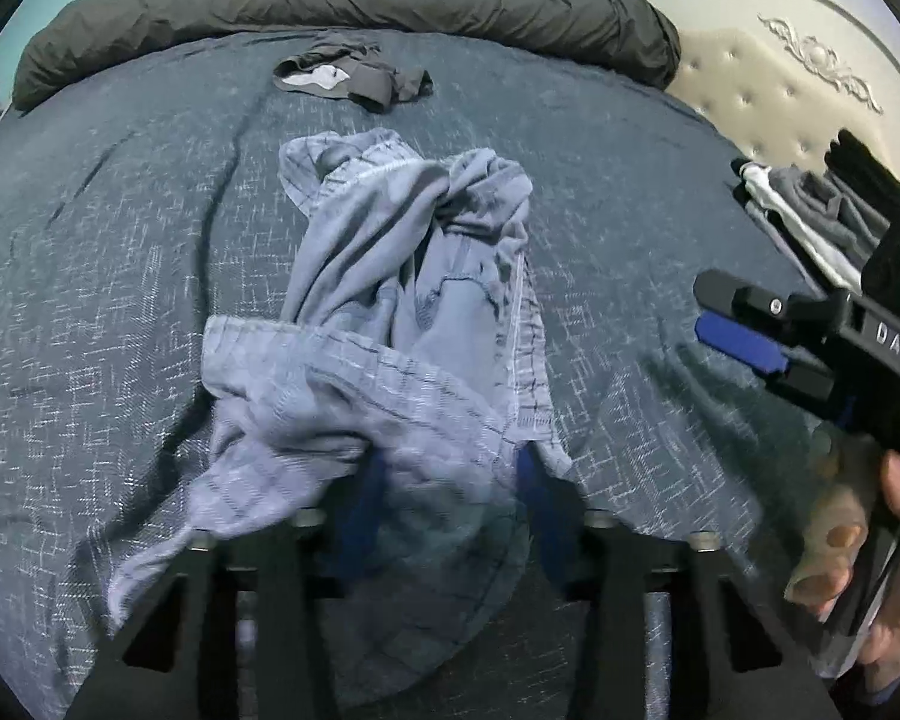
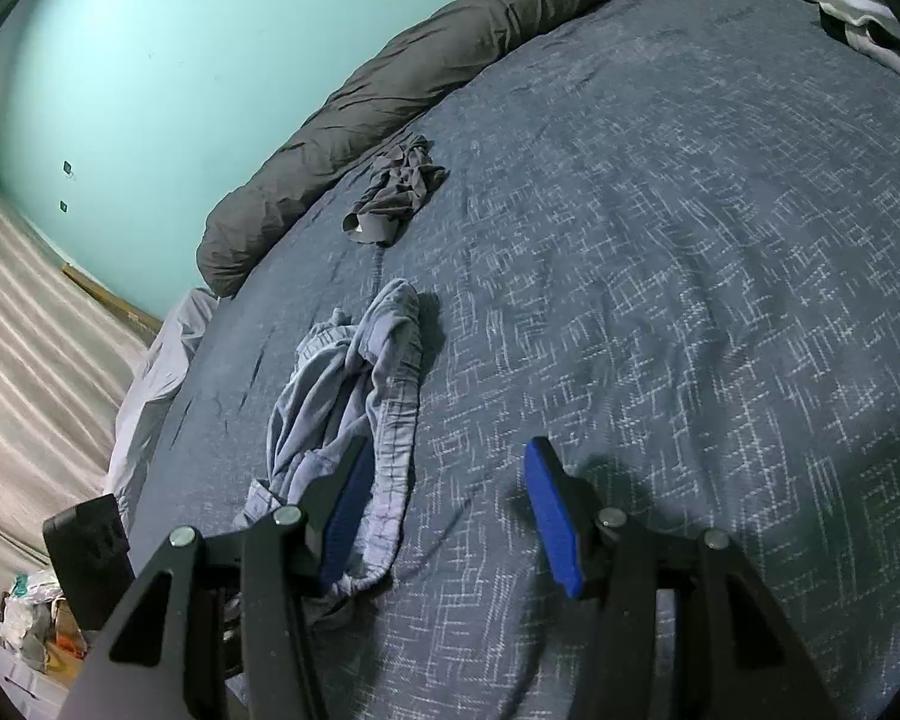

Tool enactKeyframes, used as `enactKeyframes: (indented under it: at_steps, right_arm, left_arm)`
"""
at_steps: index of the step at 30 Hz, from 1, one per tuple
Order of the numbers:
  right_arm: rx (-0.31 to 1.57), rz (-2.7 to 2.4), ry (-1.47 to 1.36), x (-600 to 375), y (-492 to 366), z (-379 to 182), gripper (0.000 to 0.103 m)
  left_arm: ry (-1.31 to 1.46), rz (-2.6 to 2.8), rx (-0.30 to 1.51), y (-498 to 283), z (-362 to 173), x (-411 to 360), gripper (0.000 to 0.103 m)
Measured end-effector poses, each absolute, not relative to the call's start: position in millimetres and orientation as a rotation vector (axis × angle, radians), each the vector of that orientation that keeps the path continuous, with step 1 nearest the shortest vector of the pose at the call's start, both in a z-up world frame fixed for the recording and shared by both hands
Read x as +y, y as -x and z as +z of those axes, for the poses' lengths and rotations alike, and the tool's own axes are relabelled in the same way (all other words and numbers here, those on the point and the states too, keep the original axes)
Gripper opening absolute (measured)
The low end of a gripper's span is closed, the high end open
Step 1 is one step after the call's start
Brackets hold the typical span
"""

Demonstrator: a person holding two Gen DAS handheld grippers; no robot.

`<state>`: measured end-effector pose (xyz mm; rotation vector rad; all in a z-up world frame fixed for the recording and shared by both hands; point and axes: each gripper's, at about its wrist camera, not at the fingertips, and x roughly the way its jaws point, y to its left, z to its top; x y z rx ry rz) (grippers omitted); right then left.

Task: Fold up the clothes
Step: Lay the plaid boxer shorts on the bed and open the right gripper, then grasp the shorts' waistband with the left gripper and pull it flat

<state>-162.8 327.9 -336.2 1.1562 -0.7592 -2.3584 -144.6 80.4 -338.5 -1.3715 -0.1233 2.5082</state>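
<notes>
We hold two grippers over a bed [image 1: 600,192] covered in a dark blue spread with a white crosshatch print. The left gripper [image 1: 450,480] has its blue-padded jaws drawn in on the near edge of the pale blue-grey shorts [image 1: 402,276], and the cloth bunches up between the pads and drapes over them, so the jaws grip the shorts. The rest of the garment lies crumpled on the bed straight ahead of these jaws, with its stitched waistband and hems twisted over one another.

The right gripper [image 2: 450,516] stands with its jaws partly apart and nothing between them but bare bedspread. In its own view the same shorts [image 2: 354,408] lie to the left of the jaws, and the left blue pad sits against the banded edge of the cloth; whether it presses on it we cannot tell. In the left wrist view the right gripper [image 1: 726,324] shows to the right of the shorts, with a hand [image 1: 858,540] wrapped around its handle.

Farther ahead of both jaws a small dark grey garment [image 1: 354,75] lies crumpled, well apart from the shorts. Beyond it a rolled dark grey duvet [image 1: 342,0] runs along the turquoise wall [image 2: 150,60]. Ahead and to the right of the left jaws, a stack of folded clothes [image 1: 810,210] sits near the cream tufted headboard [image 1: 780,78].
</notes>
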Motion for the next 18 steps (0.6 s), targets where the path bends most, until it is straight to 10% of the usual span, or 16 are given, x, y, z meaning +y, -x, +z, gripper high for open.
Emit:
enactKeyframes:
  at_steps: [18]
  right_arm:
    - [-0.756,-2.342,-1.167,301.8,175.8,-339.6,0.053]
  left_arm:
    - [1.306,2.553,-0.374,130.3,-306.6,-0.5,0.003]
